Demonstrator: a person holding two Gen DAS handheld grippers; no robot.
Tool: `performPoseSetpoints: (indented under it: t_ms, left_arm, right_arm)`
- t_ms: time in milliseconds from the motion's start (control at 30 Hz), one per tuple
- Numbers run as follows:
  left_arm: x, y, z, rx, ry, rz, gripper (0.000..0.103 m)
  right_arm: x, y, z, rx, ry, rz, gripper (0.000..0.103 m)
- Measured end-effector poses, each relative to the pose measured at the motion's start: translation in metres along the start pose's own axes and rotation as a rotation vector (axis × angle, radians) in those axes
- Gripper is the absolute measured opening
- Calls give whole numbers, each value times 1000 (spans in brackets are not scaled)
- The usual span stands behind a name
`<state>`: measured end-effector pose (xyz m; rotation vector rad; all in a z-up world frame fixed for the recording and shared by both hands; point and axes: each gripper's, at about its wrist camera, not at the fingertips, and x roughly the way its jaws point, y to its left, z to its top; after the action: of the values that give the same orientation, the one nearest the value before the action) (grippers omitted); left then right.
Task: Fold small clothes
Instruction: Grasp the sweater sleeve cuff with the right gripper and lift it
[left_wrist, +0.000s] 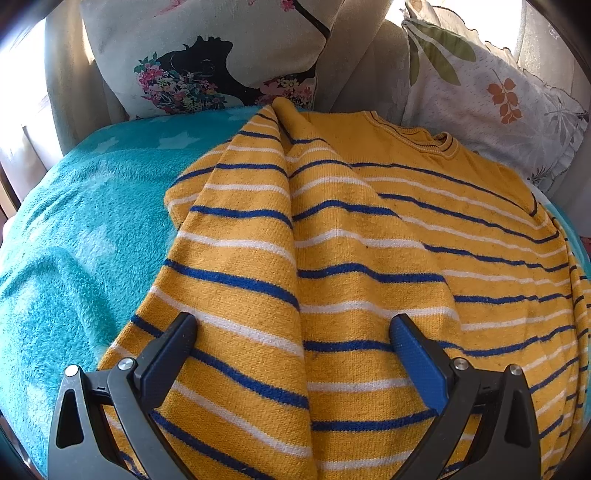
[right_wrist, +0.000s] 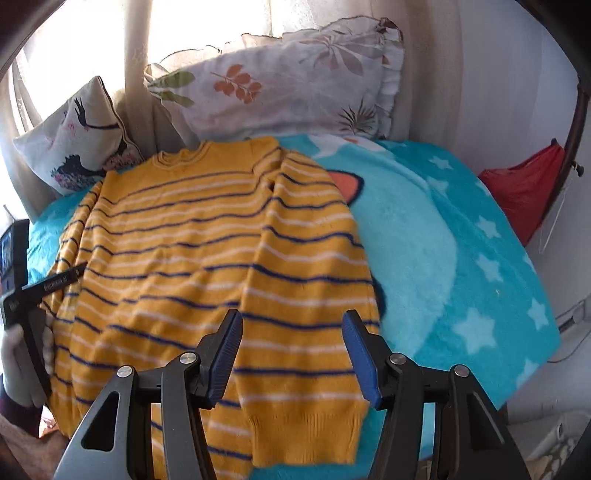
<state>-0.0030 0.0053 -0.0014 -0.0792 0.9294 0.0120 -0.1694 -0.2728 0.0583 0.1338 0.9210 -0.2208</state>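
A small yellow sweater (right_wrist: 207, 254) with blue and white stripes lies front up on a teal star blanket (right_wrist: 461, 258), collar toward the pillows. One sleeve (left_wrist: 240, 229) lies folded along the body's left side; the other sleeve (right_wrist: 314, 266) lies along the right side. My left gripper (left_wrist: 293, 332) is open just above the sweater's lower left part, holding nothing. My right gripper (right_wrist: 291, 332) is open above the right sleeve near its cuff, holding nothing. The left gripper's body (right_wrist: 22, 280) shows at the left edge of the right wrist view.
A bird-print pillow (left_wrist: 207, 55) and a leaf-print pillow (right_wrist: 280, 85) lean at the head of the bed by a curtain. A red cloth (right_wrist: 524, 188) hangs at the far right. The blanket (left_wrist: 74, 229) lies bare left of the sweater.
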Motion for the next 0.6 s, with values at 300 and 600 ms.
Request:
performPoseSetpoints:
  t_ms: [300, 600]
  left_arm:
    - [0, 0, 1, 4, 2, 7, 103]
    - [1, -3, 2, 9, 4, 17, 103]
  right_arm:
    - [25, 9, -38, -3, 33, 111, 59]
    - [2, -87, 17, 211, -110, 73, 11]
